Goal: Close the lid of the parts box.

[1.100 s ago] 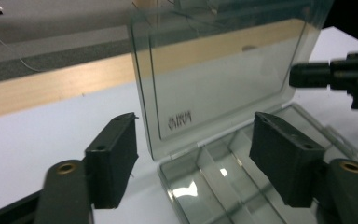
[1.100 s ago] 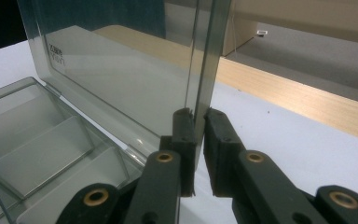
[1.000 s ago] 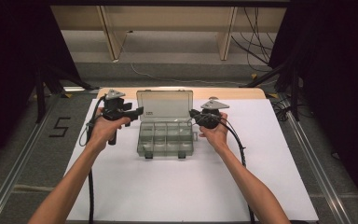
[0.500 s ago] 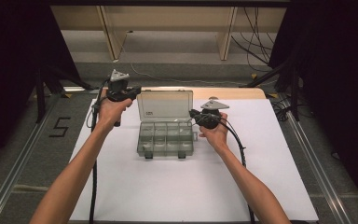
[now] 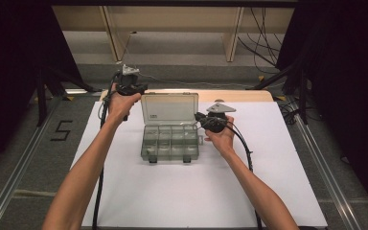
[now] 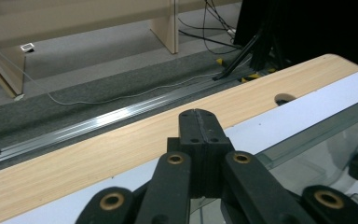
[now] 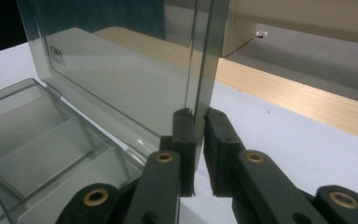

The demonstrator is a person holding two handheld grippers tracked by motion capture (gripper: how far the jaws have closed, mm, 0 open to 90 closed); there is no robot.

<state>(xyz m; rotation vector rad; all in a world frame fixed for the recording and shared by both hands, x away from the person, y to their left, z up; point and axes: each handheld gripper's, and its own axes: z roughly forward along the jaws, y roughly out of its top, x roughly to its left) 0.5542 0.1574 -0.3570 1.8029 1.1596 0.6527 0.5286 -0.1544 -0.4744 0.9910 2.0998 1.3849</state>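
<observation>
Holding the clear box (image 5: 170, 141) open at mid-table, we pinch the edge of its upright lid (image 7: 121, 70) in the right gripper (image 7: 199, 116) so it cannot drop, while the left gripper (image 6: 199, 123), jaws pressed together and empty, hangs beyond the lid's far corner.

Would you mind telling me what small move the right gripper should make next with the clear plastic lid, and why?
Probably swing the lid gently down toward the tray. The right gripper is shut on the side edge of the upright clear plastic lid, while the left gripper is shut on nothing, behind the lid's left corner. The grey compartment tray looks empty, so closing seems the likely step.
</observation>
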